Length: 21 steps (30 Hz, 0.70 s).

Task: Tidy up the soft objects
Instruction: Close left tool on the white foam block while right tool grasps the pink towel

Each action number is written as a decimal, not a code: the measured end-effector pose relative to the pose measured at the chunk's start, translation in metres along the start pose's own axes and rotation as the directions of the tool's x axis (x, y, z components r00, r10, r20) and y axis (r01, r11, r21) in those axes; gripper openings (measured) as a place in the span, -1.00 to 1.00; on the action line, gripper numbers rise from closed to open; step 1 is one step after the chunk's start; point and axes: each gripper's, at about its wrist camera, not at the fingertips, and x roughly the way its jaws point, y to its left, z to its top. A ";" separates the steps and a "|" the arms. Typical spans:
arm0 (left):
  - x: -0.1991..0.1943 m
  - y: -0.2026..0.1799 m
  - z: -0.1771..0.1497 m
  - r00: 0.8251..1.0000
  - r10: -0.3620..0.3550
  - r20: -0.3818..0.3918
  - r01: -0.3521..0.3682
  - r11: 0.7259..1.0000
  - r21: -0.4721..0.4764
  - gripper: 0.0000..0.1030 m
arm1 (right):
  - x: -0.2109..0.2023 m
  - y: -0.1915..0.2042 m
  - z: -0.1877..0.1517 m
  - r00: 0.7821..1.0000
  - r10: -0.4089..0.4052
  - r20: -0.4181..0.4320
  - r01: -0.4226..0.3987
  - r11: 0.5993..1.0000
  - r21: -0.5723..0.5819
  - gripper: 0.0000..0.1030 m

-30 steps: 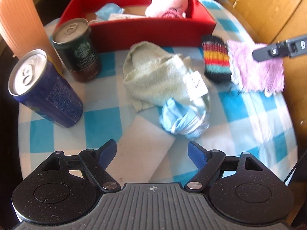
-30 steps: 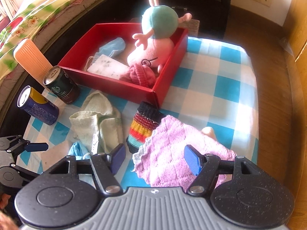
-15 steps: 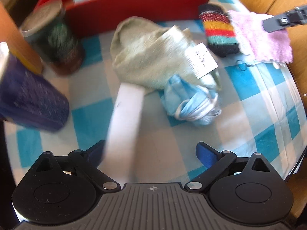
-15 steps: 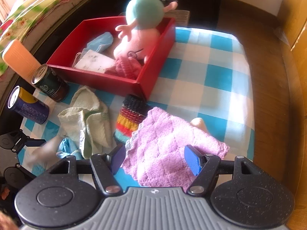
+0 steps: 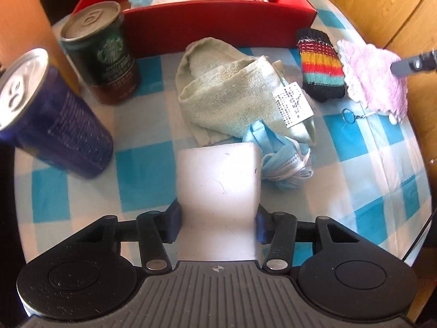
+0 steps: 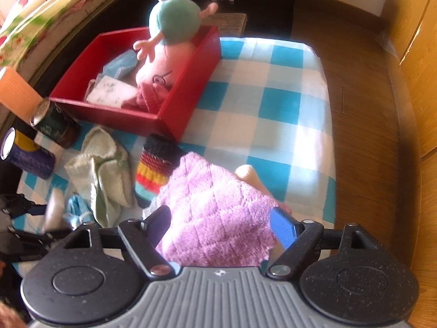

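The tabletop (image 6: 275, 87) wears a blue-and-white checked cloth and stands on a brown wooden floor (image 6: 360, 87), with yellow wooden panels (image 6: 418, 63) at the right of the right wrist view and a flowered bedspread (image 6: 35, 19) at far left. A ribbed orange object (image 6: 16, 93) stands at the table's left edge.

A red box (image 6: 174, 114) sits at the back of the table. Inside it are a pink plush toy (image 6: 164, 54) in a green dress, a blue mask (image 6: 120, 64), a white speckled block (image 6: 109, 93) and a pink knitted piece (image 6: 150, 98).

In front of the box stand a dark green can (image 5: 101, 52) and, nearer, a blue can (image 5: 46, 114), both upright. Beside them lies a crumpled green towel (image 5: 226, 93) with a white label, and just below it a bunched blue mask (image 5: 281, 164). A striped knit pouch (image 5: 321, 65) lies to the right of the towel, touching a pink cloth (image 6: 215, 210).

The left gripper (image 5: 217, 220) has just been closing, and its fingers (image 5: 172, 224) now pinch a white sponge (image 5: 218, 188) by its two sides, beside the mask. The right gripper (image 6: 218, 229) has just been opening; its fingers (image 6: 284, 228) stand spread on either side of the pink cloth, not pressing it.
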 end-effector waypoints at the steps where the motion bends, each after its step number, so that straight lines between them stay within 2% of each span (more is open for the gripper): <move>1: -0.001 -0.002 -0.002 1.000 0.009 0.000 -0.009 1.000 0.007 -0.02 | 0.001 0.001 -0.001 1.000 -0.007 -0.005 0.007 1.000 -0.009 0.14; 7: -0.005 -0.010 -0.005 1.000 -0.009 0.018 0.009 1.000 0.015 -0.02 | 0.014 0.011 -0.003 0.999 -0.032 -0.026 0.031 0.999 -0.041 0.19; 10: -0.007 -0.015 -0.002 0.999 -0.013 0.031 0.013 1.000 0.008 -0.02 | 0.020 0.018 -0.005 0.997 -0.075 -0.030 0.072 0.994 -0.080 0.18; 12: -0.010 -0.014 -0.002 0.999 -0.015 0.035 0.015 1.000 0.000 -0.02 | 0.020 0.019 -0.007 0.997 -0.077 -0.030 0.074 0.994 -0.084 0.02; 14: -0.011 -0.014 -0.001 0.999 -0.018 0.035 0.019 1.000 -0.008 -0.01 | 0.019 0.016 -0.006 0.998 -0.056 -0.037 0.054 0.996 -0.065 -0.26; 19: -0.017 -0.014 -0.001 0.998 -0.027 0.050 0.028 0.999 -0.017 0.02 | 0.015 0.015 -0.007 0.998 -0.057 -0.034 0.055 0.996 -0.068 -0.47; 21: -0.020 -0.015 -0.002 0.998 -0.034 0.056 0.035 0.999 -0.021 0.03 | 0.013 0.014 -0.006 0.998 -0.050 -0.027 0.049 0.998 -0.047 -0.49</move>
